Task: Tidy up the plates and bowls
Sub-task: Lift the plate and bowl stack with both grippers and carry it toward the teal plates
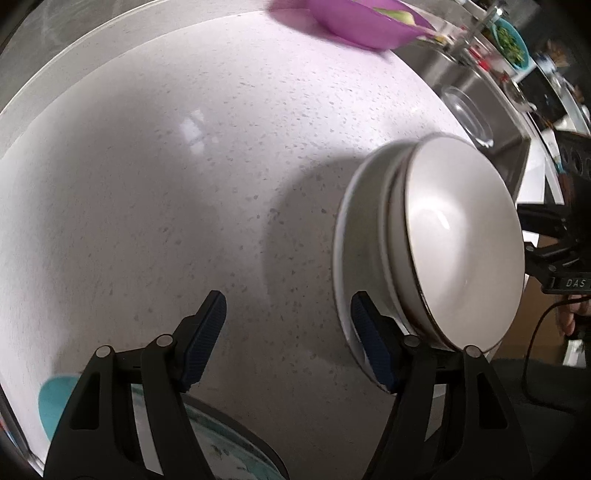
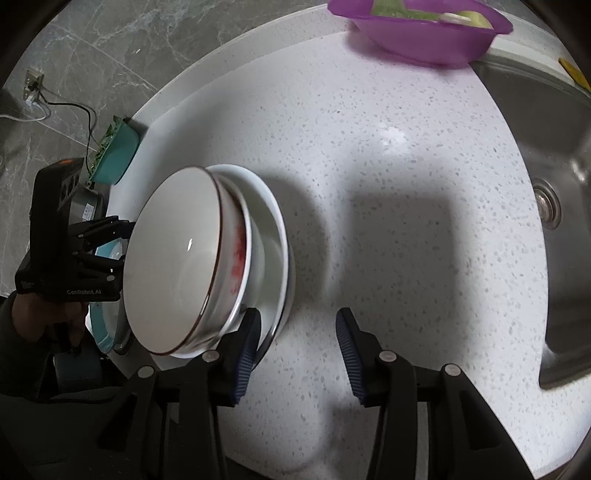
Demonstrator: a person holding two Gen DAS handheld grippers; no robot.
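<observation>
We found the stack of white dishes (image 1: 436, 251) standing on the speckled white countertop (image 1: 166, 184), between our two grippers. We counted three nested pieces in it: a wide plate (image 2: 275, 236) at the bottom, a bowl with red smears (image 2: 240, 254) on its wall above that, and a brown-rimmed bowl (image 2: 173, 258) on top.

Our left gripper (image 1: 288, 339) stood wide open and held nothing; its right finger sat just beside the plate's edge, though we could not tell if it touched. Our right gripper (image 2: 295, 354) was likewise spread wide and empty, its left finger close against the stack's lower rim.

On the body of the left gripper we read "GenRobot.AI" (image 2: 84, 292); on the right one, only "DAS" (image 1: 575, 283) showed.

Farther off sat one purple tub (image 2: 424, 33) with pale food scraps, near the steel sink (image 2: 546, 206) with its single drain. One teal container (image 2: 116, 157) of greens rested at the counter's edge.
</observation>
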